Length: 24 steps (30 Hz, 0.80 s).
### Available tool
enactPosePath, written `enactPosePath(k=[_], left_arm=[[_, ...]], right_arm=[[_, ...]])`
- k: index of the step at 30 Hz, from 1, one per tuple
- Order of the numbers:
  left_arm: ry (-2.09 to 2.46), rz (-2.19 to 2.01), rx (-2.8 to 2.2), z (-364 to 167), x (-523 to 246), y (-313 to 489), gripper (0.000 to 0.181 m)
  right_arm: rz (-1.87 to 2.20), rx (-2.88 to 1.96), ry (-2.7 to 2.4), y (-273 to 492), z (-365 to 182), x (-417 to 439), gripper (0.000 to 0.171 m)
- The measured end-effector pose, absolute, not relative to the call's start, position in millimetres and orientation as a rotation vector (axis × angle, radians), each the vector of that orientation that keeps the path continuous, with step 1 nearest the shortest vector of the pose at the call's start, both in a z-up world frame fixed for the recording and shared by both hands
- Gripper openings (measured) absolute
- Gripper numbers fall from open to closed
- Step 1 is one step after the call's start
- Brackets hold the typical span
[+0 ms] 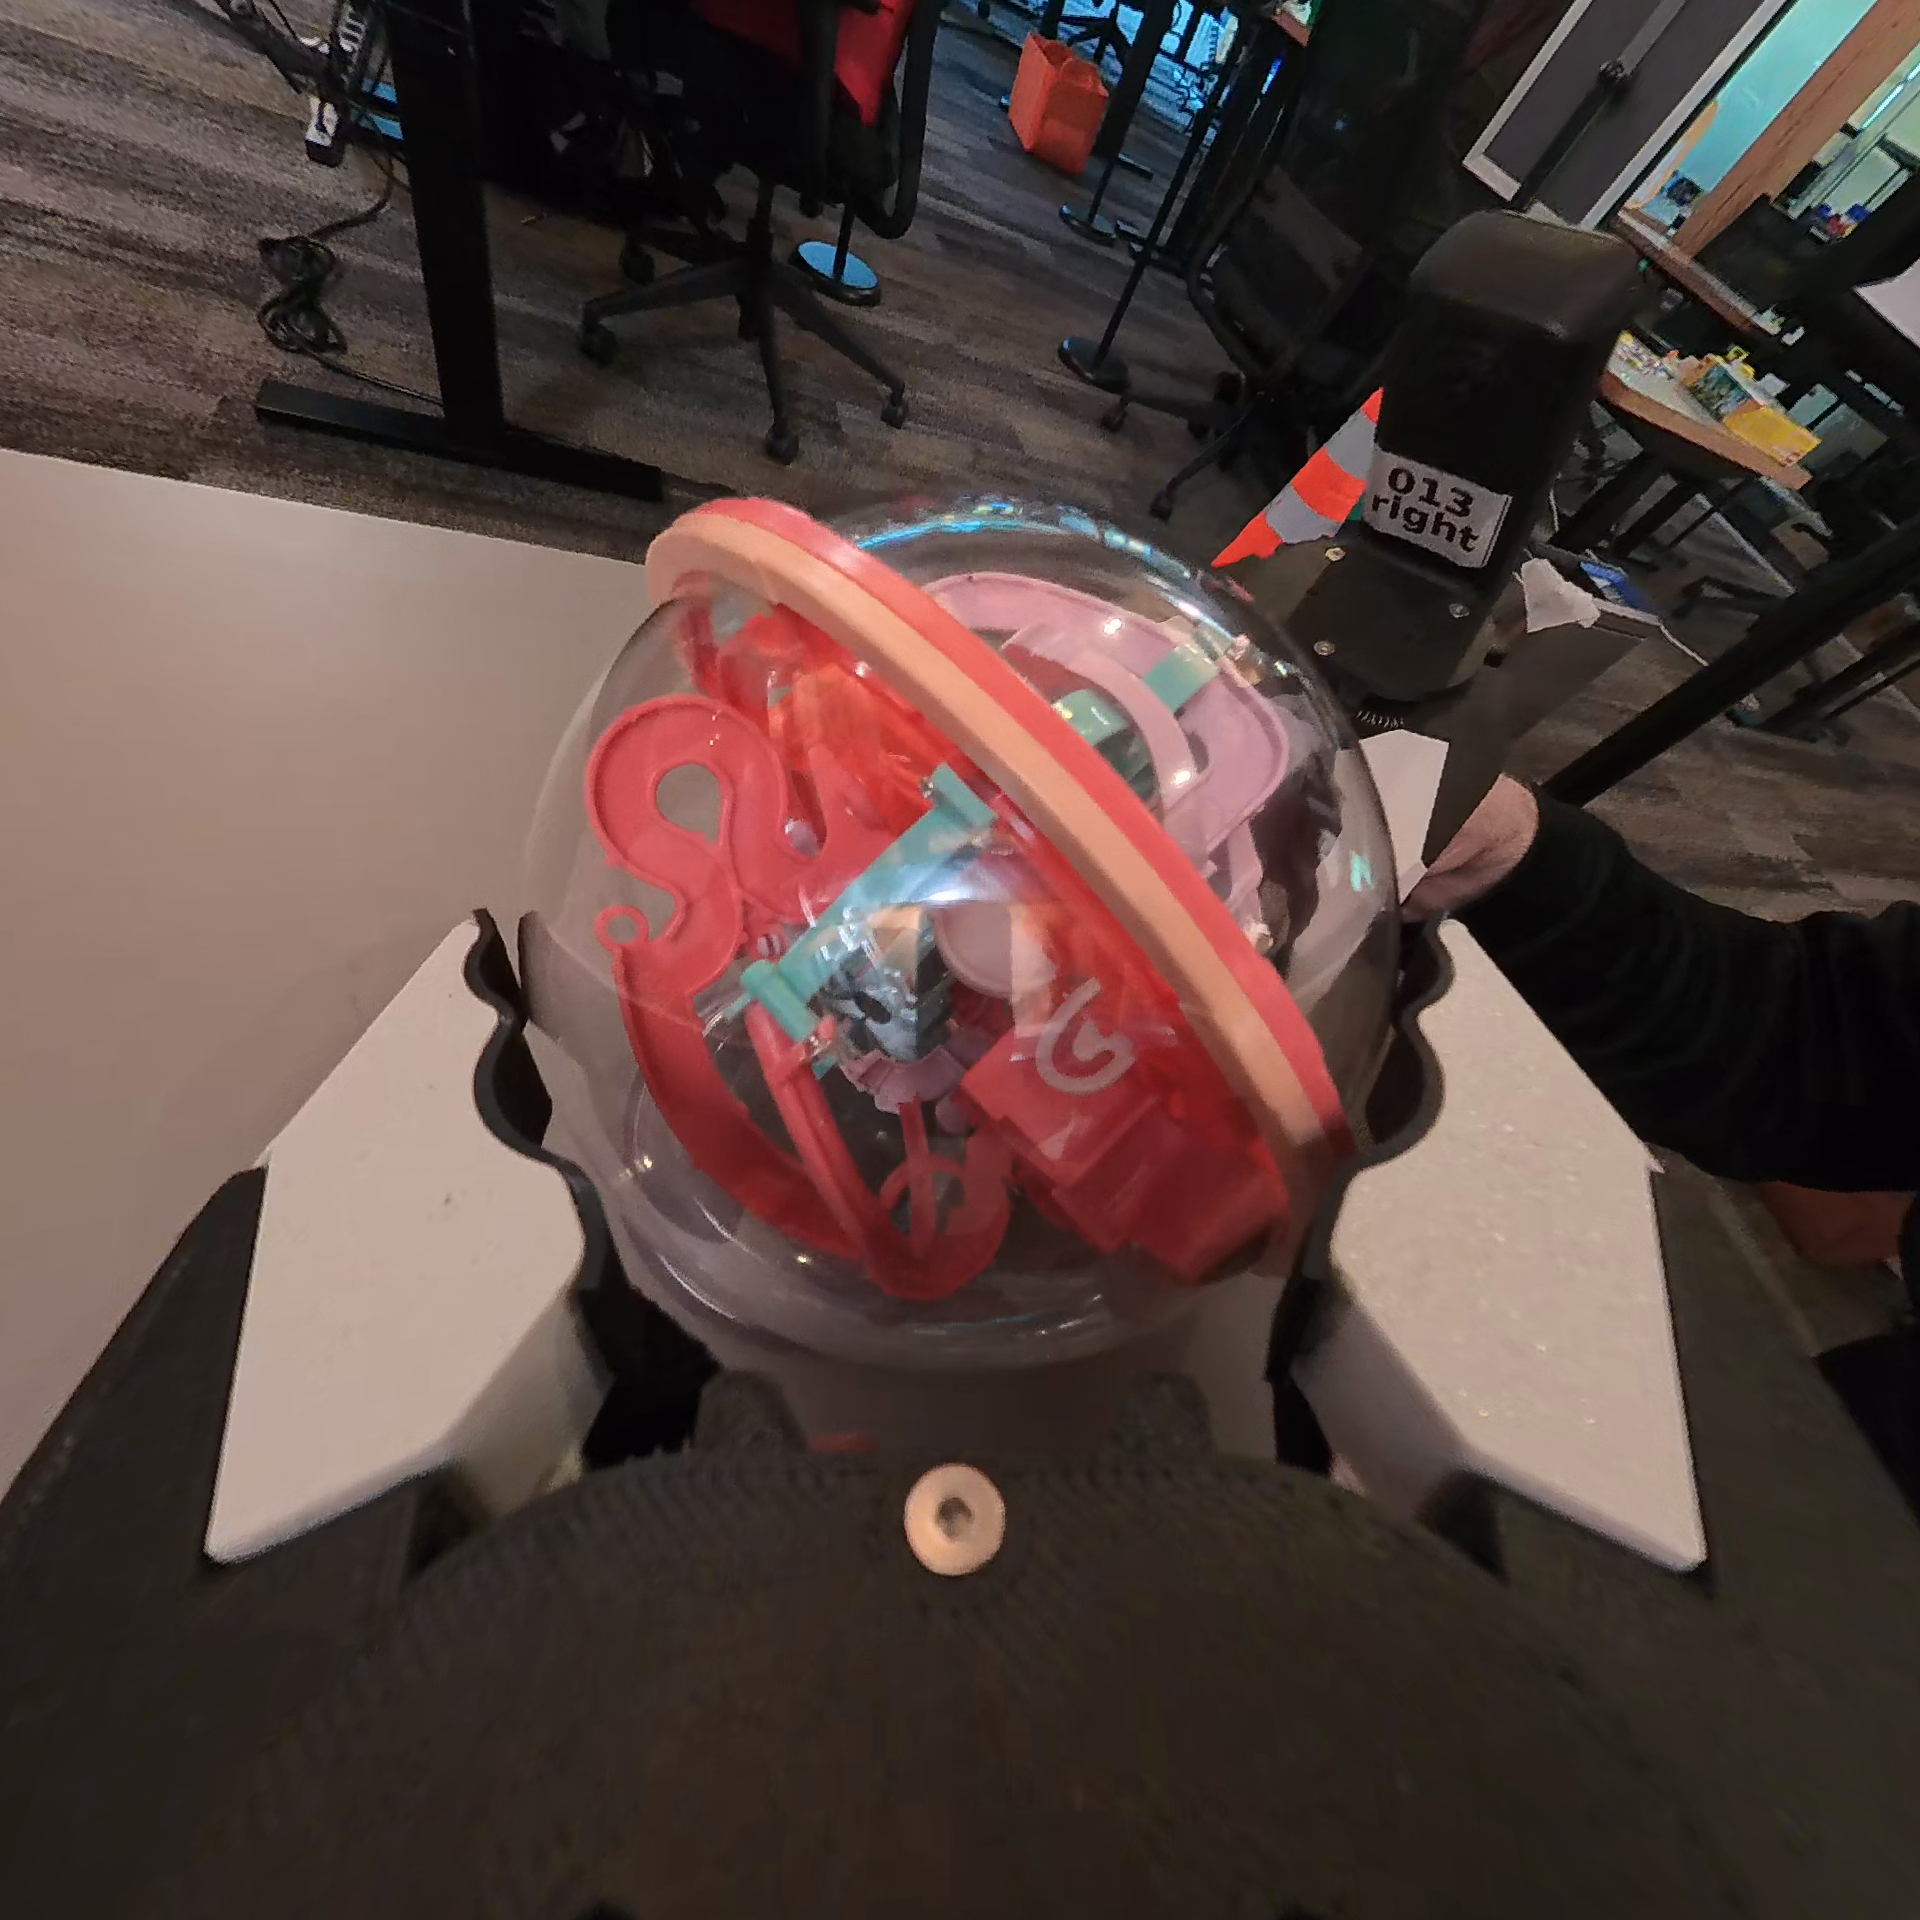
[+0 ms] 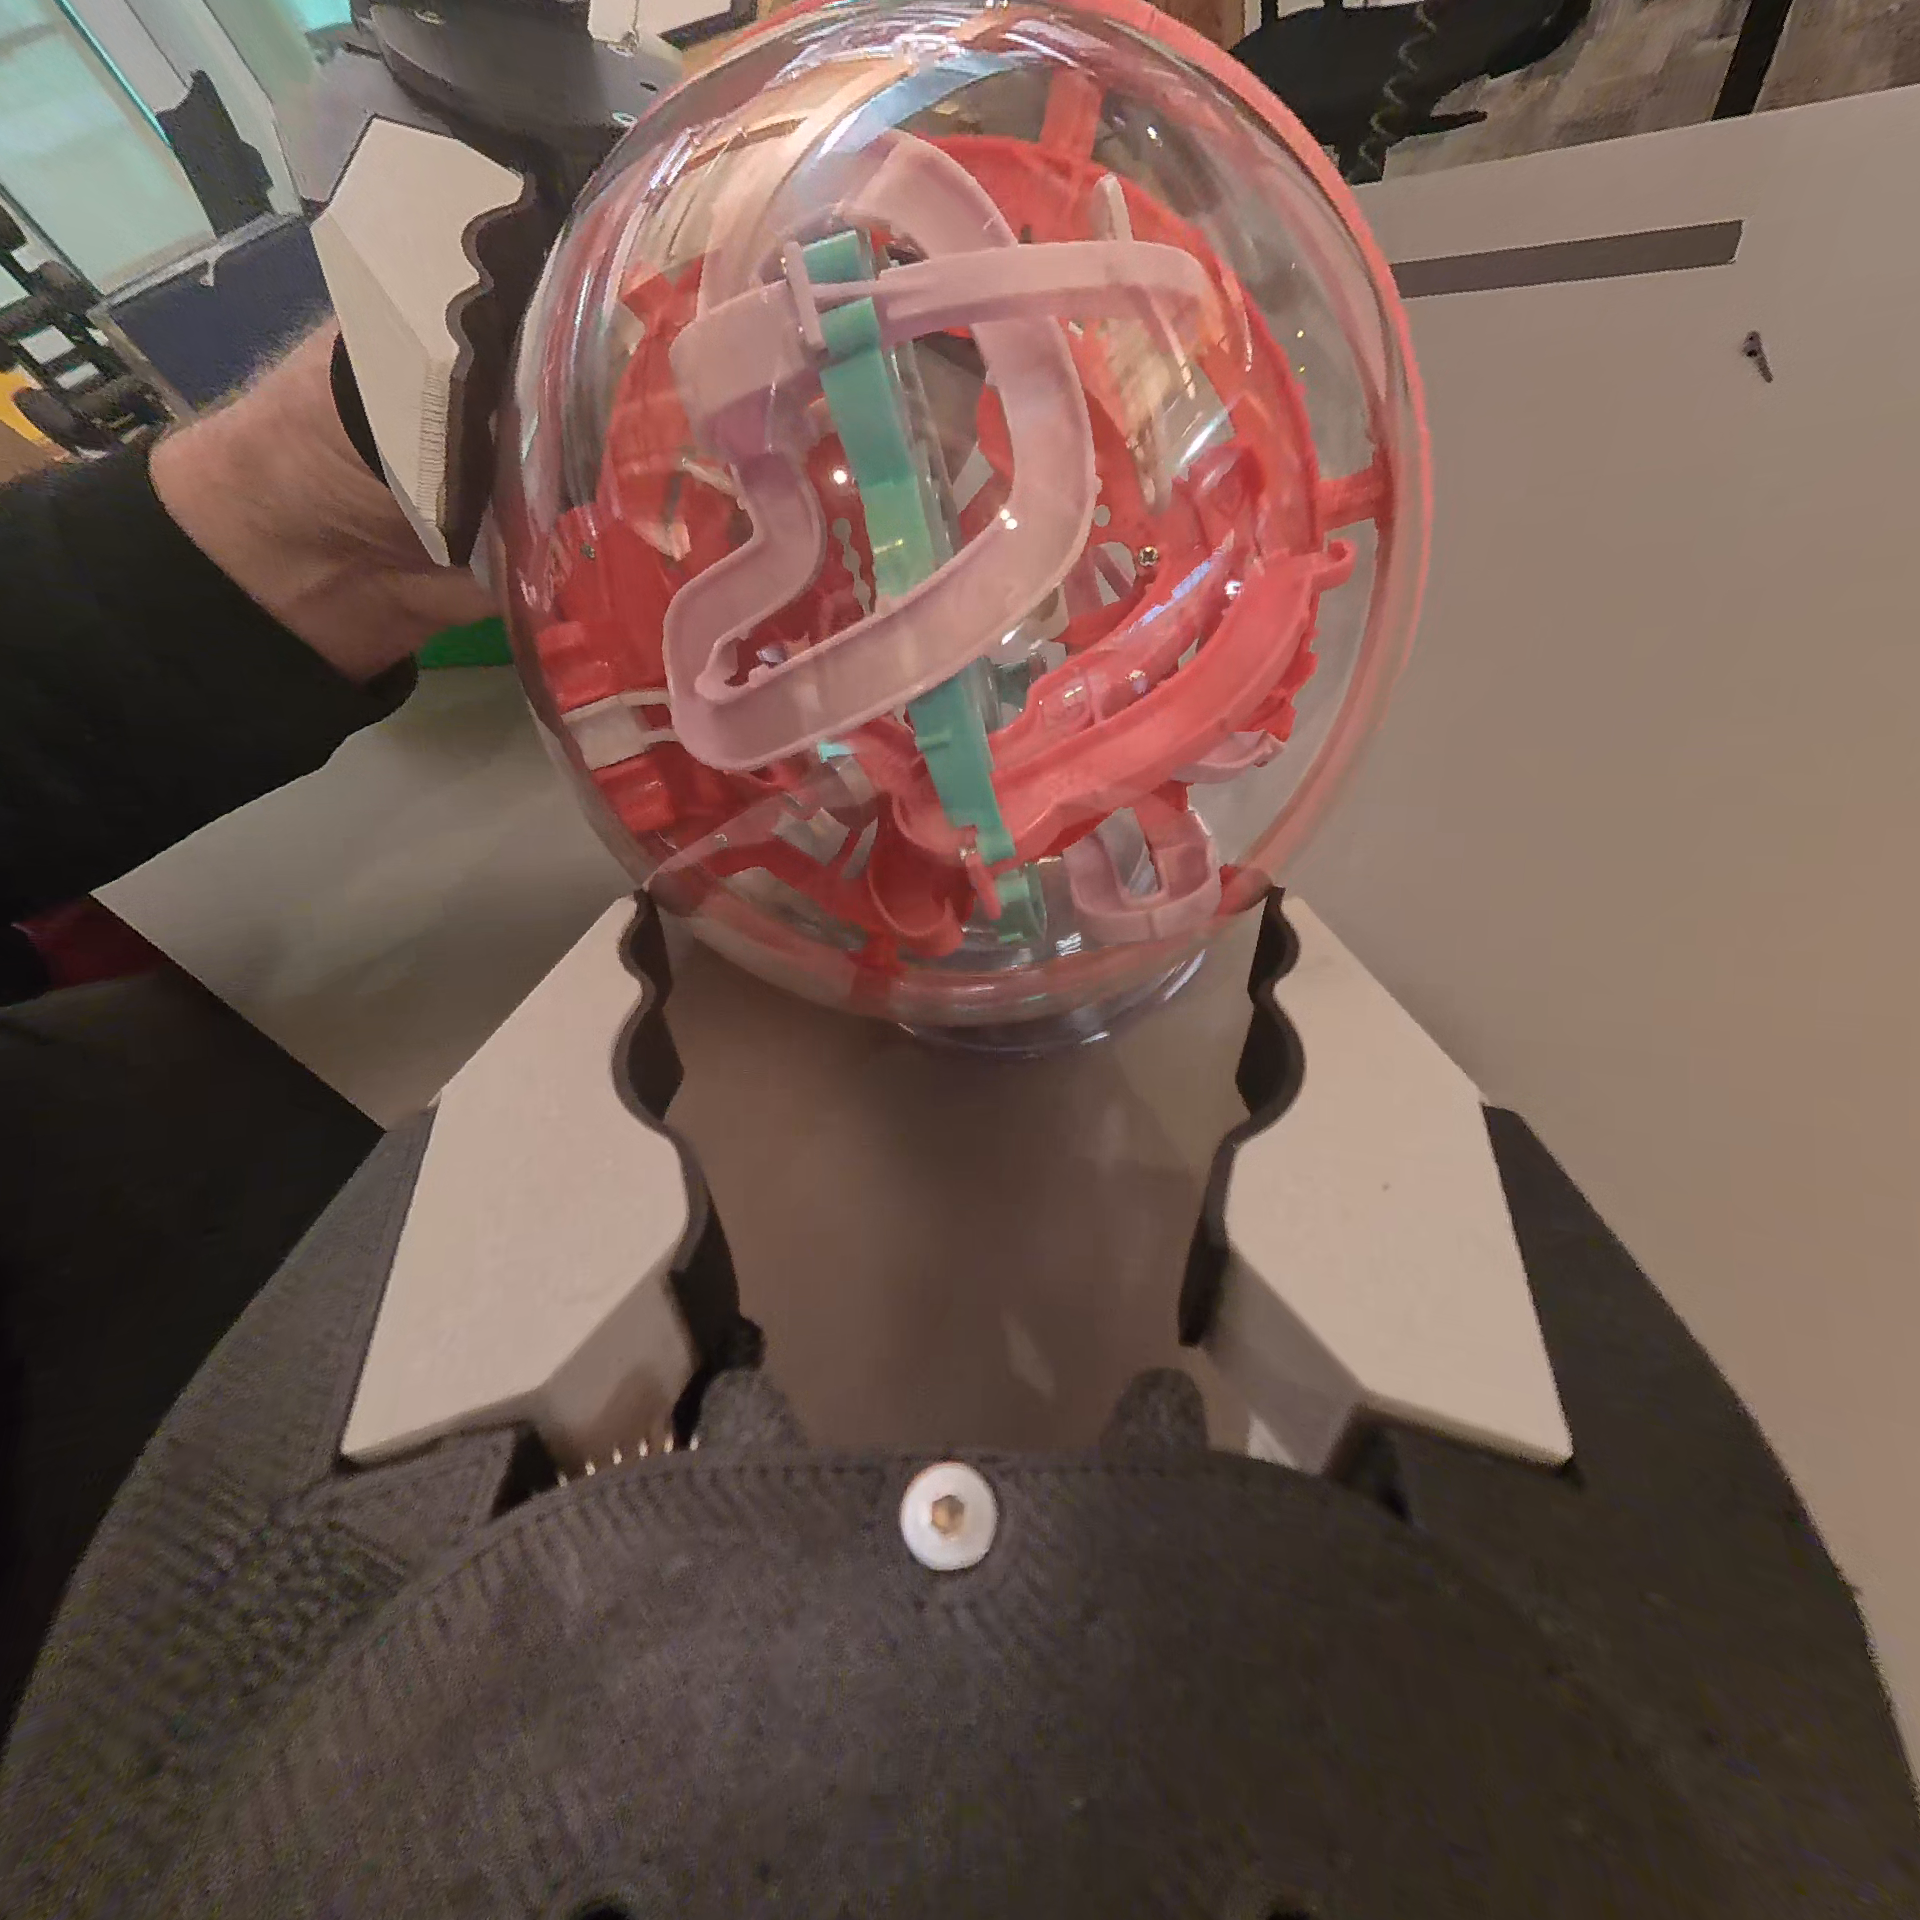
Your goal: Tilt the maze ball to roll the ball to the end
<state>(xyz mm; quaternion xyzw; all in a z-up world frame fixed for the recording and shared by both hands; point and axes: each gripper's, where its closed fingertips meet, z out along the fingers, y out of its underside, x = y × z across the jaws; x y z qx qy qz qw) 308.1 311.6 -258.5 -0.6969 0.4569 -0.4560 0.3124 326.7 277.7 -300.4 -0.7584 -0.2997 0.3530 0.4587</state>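
Observation:
The maze ball (image 1: 956,935) is a clear sphere with a red and cream rim band and red, pink and teal tracks inside. My left gripper (image 1: 956,930) is shut on it, one finger on each side of its middle, and holds it tilted above the white table (image 1: 208,727). In the right wrist view the maze ball (image 2: 956,520) fills the upper middle. My right gripper (image 2: 956,914) has its fingertips pressed against the ball's lower sides. The right gripper's black body (image 1: 1455,416) shows beyond the ball. I cannot make out the small ball inside.
Past the table's far edge are black desk legs (image 1: 447,260), an office chair (image 1: 769,291), floor cables (image 1: 301,301) and an orange bag (image 1: 1055,104). A grey tape strip (image 2: 1714,249) lies on the table. The hand (image 2: 291,520) holding the left gripper is at left.

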Motion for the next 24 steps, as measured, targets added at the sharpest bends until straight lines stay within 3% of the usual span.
enactPosePath(k=[24], left_arm=[[1.147, -1.242, -1.948, -259.5, 309.5, 316.3, 0.157]], right_arm=[[0.977, -1.904, -0.697, 280.5, -298.5, 326.1, 0.11]])
